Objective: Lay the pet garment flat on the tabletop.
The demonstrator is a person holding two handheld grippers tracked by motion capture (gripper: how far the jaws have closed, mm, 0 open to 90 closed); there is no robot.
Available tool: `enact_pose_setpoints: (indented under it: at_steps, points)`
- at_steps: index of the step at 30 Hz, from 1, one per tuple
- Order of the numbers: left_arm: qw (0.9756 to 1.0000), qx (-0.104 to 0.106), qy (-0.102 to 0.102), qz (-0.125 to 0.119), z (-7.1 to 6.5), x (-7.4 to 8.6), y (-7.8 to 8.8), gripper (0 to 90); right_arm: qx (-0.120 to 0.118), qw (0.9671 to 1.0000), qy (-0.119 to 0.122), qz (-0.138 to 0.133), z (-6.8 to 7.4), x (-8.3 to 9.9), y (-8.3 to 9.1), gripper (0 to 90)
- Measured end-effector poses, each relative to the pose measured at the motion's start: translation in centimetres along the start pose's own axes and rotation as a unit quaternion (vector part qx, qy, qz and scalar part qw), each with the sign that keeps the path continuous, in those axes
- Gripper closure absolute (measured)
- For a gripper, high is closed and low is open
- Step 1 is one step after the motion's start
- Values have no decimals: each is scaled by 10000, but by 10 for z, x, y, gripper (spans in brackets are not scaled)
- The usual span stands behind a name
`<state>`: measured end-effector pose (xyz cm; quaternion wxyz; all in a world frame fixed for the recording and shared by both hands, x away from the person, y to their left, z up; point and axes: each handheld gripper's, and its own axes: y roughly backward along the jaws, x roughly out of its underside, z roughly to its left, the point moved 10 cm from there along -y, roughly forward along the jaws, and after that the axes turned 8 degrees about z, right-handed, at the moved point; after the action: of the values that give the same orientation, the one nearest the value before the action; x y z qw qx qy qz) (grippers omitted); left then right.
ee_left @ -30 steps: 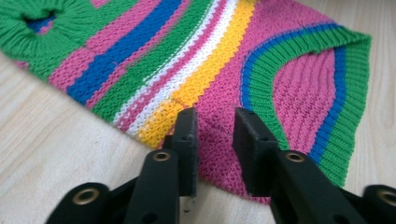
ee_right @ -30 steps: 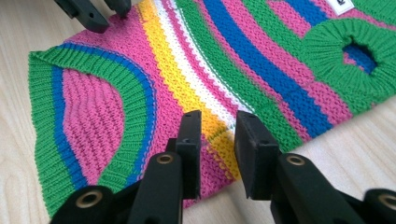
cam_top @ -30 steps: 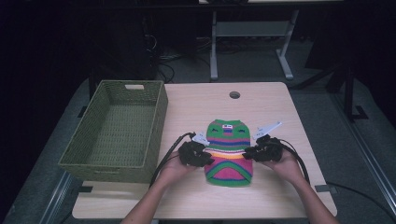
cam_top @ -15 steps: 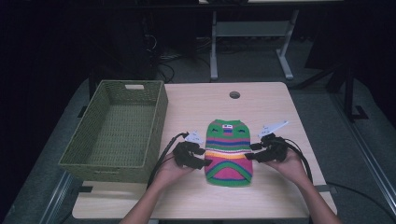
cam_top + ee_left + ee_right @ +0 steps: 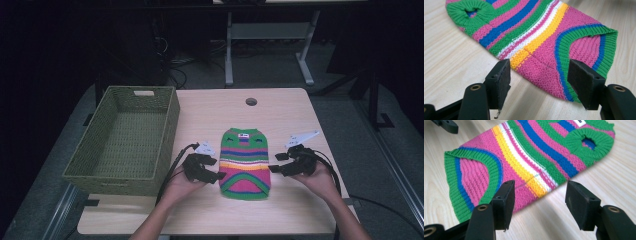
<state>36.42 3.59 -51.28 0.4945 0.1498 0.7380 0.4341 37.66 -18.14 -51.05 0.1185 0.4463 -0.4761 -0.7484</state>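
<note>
striped knit sweater (image 5: pixel 245 162) lies flat just right of the green wicker basket (image 5: pixel 125 142). left gripper (image 5: pixel 217 176) and right gripper (image 5: pixel 272 168) flank it, jaws just opened, spread, pinching nothing. its white label (image 5: pixel 581 122) looks cut off, unreadable.

The small striped sweater (image 5: pixel 244 162) is knitted yarn, matt and nubbly, with ribbed green edging at its hem and armholes. The table (image 5: pixel 280 112) is pale wood-grain laminate, smooth with a faint sheen. At nine o'clock from the sweater, the basket (image 5: pixel 95 165) is olive woven wicker, coarse and matt. The left gripper (image 5: pixel 539 75) and right gripper (image 5: pixel 537 196) are black plastic, slightly glossy, with matt foam-like pads (image 5: pixel 501 75) and brass-coloured metal inserts.
</note>
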Motion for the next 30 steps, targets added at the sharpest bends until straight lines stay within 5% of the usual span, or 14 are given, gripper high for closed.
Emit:
enact_pose_setpoints:
  at_steps: [30]
  points:
    - [9999,-159,4,22,-12,36,18,276,123,9993,-291,-180,1,47,27,345]
